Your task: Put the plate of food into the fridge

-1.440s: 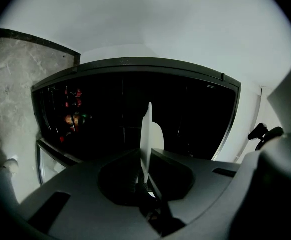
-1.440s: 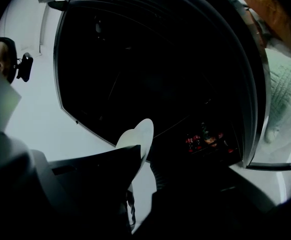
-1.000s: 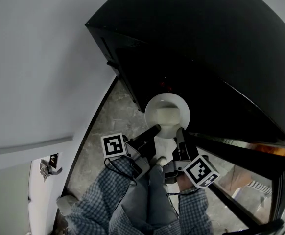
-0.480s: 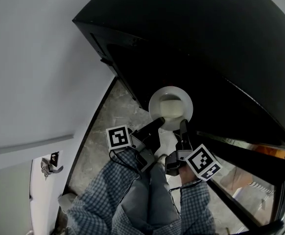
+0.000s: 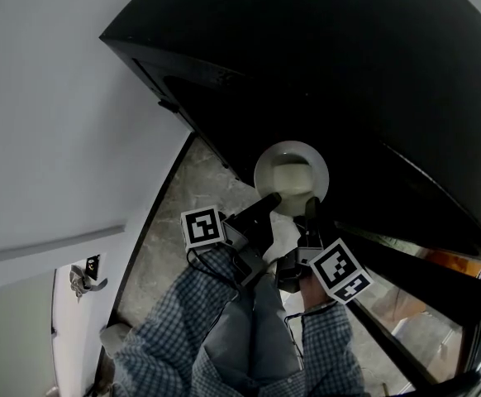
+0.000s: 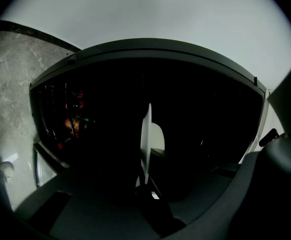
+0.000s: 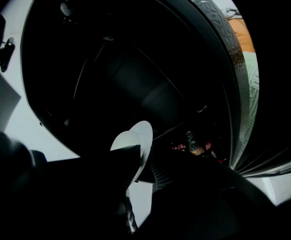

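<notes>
**Plate held at the mouth of the dark fridge**

A plain white wall (image 5: 59, 98) fills the left of the head view, and a strip of grey mottled stone floor (image 5: 170, 222) runs along its foot. To the right stands the big black fridge (image 5: 348, 89), its inside almost wholly dark. The left gripper view picks out a few red and orange things (image 6: 71, 121) deep in it, too dim to name.

Below, two checked sleeves (image 5: 174, 321) reach forward. The left gripper (image 5: 271, 198) pinches the near left rim of the white plate (image 5: 291, 176); in its own view the rim stands edge-on between the jaws, which press on it from both sides. The plate sits level at the lower front of the fridge's dark opening, with pale food (image 5: 288, 180) in its middle. Whether it rests on a shelf cannot be told.

The right gripper (image 5: 311, 207) grips the near right rim in the same way, its jaws closed on the plate's edge. Further right, the open fridge door (image 5: 422, 255) slants across the corner, with something orange (image 5: 464, 263) on its shelf.
</notes>
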{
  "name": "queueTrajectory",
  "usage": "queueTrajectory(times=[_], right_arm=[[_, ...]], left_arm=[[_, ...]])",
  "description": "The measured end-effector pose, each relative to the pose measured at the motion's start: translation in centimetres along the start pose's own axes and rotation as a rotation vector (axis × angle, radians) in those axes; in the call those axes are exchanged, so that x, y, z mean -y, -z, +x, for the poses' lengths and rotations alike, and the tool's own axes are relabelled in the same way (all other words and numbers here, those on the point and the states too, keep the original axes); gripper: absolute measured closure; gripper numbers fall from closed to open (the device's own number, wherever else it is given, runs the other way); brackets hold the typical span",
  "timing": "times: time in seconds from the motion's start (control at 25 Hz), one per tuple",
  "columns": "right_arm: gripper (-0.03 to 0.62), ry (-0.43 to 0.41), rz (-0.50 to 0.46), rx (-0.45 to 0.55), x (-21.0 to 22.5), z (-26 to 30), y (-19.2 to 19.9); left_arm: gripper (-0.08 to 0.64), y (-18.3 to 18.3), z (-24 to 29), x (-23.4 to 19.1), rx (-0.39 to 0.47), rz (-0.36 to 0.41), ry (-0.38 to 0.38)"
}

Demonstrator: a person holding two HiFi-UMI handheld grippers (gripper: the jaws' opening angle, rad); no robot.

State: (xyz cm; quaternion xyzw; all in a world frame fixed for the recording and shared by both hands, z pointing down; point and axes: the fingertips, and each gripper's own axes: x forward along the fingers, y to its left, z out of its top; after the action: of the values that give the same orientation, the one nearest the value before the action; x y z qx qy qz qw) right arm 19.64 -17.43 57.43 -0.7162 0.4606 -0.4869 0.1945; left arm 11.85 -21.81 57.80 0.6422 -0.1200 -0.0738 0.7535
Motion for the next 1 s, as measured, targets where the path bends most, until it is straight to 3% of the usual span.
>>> queueTrajectory(times=[0.12,0.48,0.68,0.84,1.0], right_arm=[[0.525,0.038,-0.01,0.031,0.3,0.3,-0.2],[0.508,-0.003,-0.002,0.031,-0.3,1.0,-0.6],[0.503,-0.024,-0.045,0.005,-0.5,0.8,-0.3],[0.503,-0.059,-0.146,-0.02,-1.6,0.1,0.1],[0.503,-0.096,-0.335,-0.036,-3.2,-0.3,0.3]], left_arm=[[0.518,0.1,0.6,0.1,-0.011,-0.005,0.007],[0.518,-1.3,1.8,-0.5,0.019,-0.007,-0.015],[0.518,-1.6,2.7,-0.6,0.019,-0.005,-0.013],[0.518,-1.8,3.3,-0.5,0.016,0.002,-0.01],[0.518,-2.2,3.8,-0.2,0.01,0.005,-0.004]])
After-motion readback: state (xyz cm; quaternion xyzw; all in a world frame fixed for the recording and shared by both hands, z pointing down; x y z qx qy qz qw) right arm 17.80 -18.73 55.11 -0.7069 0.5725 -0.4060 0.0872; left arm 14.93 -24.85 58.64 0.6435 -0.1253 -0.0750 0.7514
